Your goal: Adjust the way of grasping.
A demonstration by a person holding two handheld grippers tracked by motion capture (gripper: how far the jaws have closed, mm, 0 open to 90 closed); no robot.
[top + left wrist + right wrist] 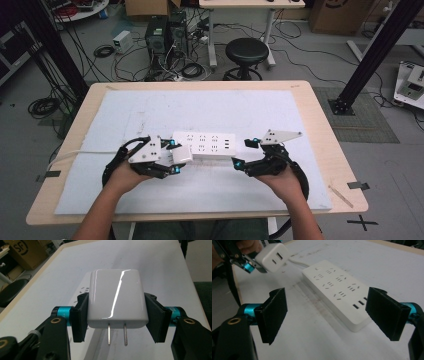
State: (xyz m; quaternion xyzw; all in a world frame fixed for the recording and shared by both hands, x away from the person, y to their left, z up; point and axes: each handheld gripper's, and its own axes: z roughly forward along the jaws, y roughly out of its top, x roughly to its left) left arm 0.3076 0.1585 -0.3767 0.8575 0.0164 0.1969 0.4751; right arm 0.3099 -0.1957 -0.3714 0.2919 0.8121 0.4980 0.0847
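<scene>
Left tongs (pixel 113 322) clenched on the white charger (pixel 116 298), prongs bare, beside the power strip's (pixel 205 145) left end on the table (pixel 310 100). Right tongs (pixel 329 317) released, straddling the strip's near end. We'd steady the strip first, then square prongs to a socket. Nothing blocks the sockets.

one white power strip (pixel 205 144), one white charger (pixel 116 298), two tools, one table (pixel 320 125)
</scene>
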